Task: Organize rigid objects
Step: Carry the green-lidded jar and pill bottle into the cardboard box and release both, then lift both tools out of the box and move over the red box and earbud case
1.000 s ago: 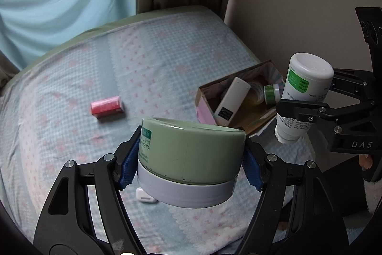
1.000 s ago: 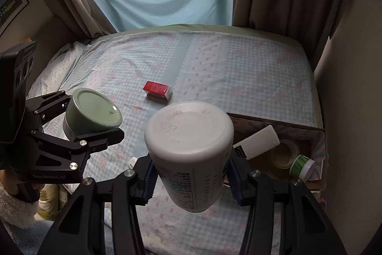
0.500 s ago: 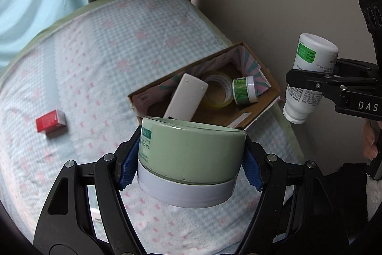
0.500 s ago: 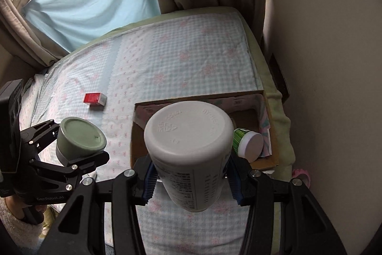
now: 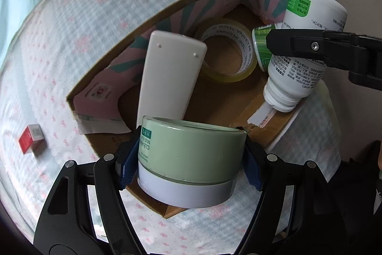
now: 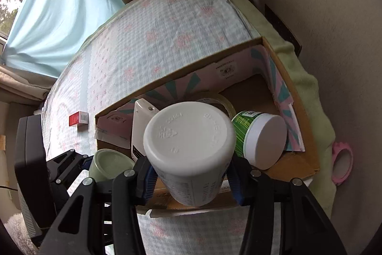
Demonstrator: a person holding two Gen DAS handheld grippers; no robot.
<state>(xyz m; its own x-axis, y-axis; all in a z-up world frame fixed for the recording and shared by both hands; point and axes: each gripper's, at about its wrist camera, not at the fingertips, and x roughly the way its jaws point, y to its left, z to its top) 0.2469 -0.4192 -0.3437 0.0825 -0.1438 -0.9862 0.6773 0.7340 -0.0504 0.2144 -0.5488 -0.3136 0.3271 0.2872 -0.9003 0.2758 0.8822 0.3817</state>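
My left gripper (image 5: pixel 191 160) is shut on a pale green jar (image 5: pixel 191 154) with a white base, held over the near edge of an open cardboard box (image 5: pixel 167 11). My right gripper (image 6: pixel 191 173) is shut on a white bottle (image 6: pixel 191 147), held cap down over the box's right side; the bottle also shows in the left wrist view (image 5: pixel 303 44). In the box lie a white remote (image 5: pixel 169 78), a clear tape roll (image 5: pixel 226 51) and a small green jar (image 6: pixel 257 138). The pale green jar shows in the right wrist view (image 6: pixel 109 164).
The box (image 6: pixel 308 159) sits at the right edge of a bed with a checked blue and pink sheet (image 5: pixel 83 16), close to the wall. A small red and white box (image 5: pixel 31 140) lies on the sheet to the left. A pink tape roll (image 6: pixel 342 164) lies beside the bed.
Both grippers have moved forward and down to the box, each still holding its item. The box now fills much more of both views.
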